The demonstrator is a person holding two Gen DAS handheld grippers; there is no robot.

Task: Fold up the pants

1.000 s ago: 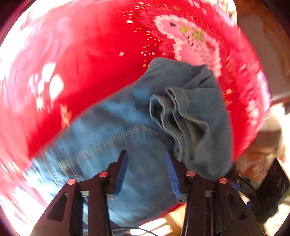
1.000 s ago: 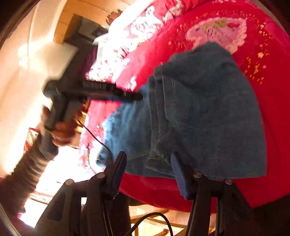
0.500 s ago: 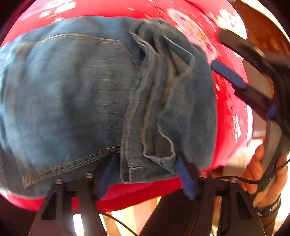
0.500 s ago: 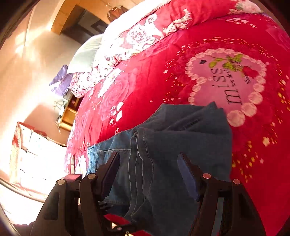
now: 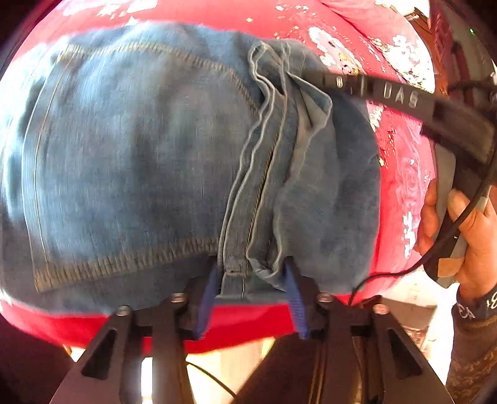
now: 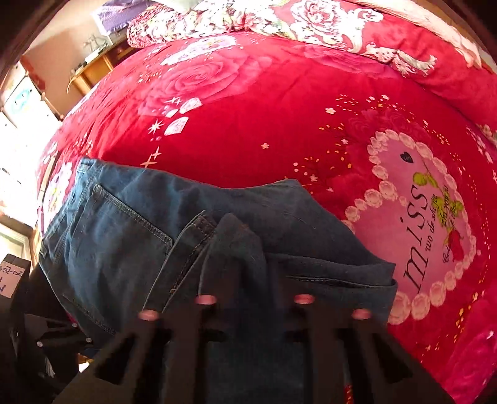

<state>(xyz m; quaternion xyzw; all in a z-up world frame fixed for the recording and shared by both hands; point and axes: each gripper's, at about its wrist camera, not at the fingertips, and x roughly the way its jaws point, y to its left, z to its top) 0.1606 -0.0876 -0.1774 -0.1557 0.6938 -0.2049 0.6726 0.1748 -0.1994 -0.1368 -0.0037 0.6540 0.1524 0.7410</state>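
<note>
Blue denim pants (image 5: pixel 139 161) lie folded on a red bed cover (image 5: pixel 400 161), near its front edge. Their bunched hem layers (image 5: pixel 257 199) run down the middle. My left gripper (image 5: pixel 251 279) is open, its blue pads either side of the hem layers' near end. My right gripper is seen from the left wrist view as a dark bar (image 5: pixel 403 102) over the pants' right part, held by a hand. In the right wrist view the pants (image 6: pixel 124 242) fill the lower frame and the gripper's fingers (image 6: pixel 248 314) are dark and blurred against the cloth.
The red cover has a pink heart patch (image 6: pixel 416 236) to the right of the pants. Flowered pillows (image 6: pixel 326 25) lie at the far end. Wooden furniture (image 6: pixel 90 68) and white boxes (image 6: pixel 21 102) stand to the left of the bed.
The left gripper has moved in so the hem layers sit between its pads. The right gripper has dropped low over the pants and turned toward the bed's far end.
</note>
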